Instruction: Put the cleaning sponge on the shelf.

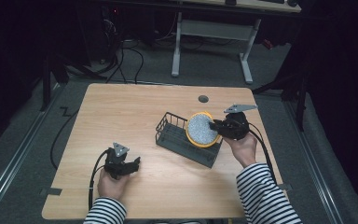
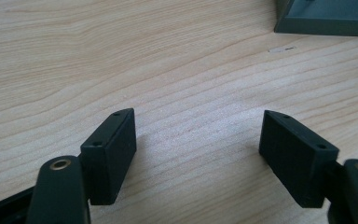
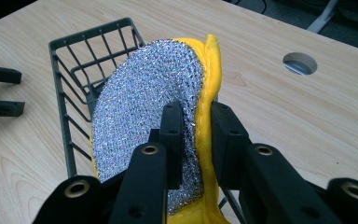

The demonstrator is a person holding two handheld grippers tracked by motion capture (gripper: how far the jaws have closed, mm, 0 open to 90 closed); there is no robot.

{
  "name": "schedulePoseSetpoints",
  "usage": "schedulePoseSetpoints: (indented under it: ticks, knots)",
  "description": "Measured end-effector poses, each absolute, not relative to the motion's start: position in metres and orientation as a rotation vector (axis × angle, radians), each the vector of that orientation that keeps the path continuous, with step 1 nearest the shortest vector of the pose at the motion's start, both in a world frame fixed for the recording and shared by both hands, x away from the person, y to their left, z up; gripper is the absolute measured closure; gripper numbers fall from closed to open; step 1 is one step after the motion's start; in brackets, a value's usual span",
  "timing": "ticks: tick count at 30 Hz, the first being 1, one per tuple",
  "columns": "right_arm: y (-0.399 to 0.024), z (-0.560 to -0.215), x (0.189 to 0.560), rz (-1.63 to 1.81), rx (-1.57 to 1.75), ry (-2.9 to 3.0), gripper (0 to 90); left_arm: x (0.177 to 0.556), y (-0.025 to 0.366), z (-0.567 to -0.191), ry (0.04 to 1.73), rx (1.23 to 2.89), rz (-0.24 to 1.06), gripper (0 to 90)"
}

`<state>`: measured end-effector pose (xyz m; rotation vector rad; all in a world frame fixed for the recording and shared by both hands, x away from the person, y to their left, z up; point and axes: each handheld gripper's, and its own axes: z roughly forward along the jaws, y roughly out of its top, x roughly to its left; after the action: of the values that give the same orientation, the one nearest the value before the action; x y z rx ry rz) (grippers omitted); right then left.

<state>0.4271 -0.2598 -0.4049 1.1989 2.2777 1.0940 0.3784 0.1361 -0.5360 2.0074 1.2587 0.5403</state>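
Note:
A round scrubbing pad (image 1: 202,129) with a silver mesh face and a yellow back is held on edge over the right end of a dark wire basket (image 1: 172,132). My right gripper (image 1: 216,126) is shut on its rim; in the right gripper view the pad (image 3: 140,112) stands between the two black jaws of the right gripper (image 3: 196,122), above the basket (image 3: 74,60). My left gripper (image 1: 131,164) rests low over the table near the front left, open, with bare wood between the jaws of the left gripper (image 2: 198,135).
The wooden table (image 1: 121,112) has a round cable hole (image 1: 203,99) behind the basket. A corner of the basket's base (image 2: 326,18) lies ahead of the left gripper. Beyond the table stand a white desk frame (image 1: 212,42) and floor cables.

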Motion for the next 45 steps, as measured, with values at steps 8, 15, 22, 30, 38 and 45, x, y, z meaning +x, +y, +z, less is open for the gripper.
schedulePoseSetpoints:
  ticks: [8,15,22,30,38,45]
  knots:
    - [-0.255,-0.41,0.426,1.052,1.17,2.3,76.1,0.378,0.136,-0.536,1.259,2.007,0.54,27.9]
    - [-0.259,-0.418,0.423,1.052,1.191,2.304,75.6,0.378,0.136,-0.536,1.258,2.007,0.539,27.9]
    - [-0.254,-0.422,0.422,1.022,1.162,2.329,75.0,0.378,0.136,-0.536,1.258,2.007,0.539,27.9]
    - [-0.255,-0.427,0.42,1.044,1.178,2.33,71.4,0.378,0.136,-0.536,1.259,2.006,0.539,27.9]
    - [-0.262,-0.425,0.419,1.075,1.231,2.307,57.5,0.378,0.136,-0.536,1.258,2.007,0.539,27.9]
    - [-0.267,-0.419,0.416,1.109,1.253,2.262,52.3,0.378,0.136,-0.536,1.258,2.007,0.539,27.9]
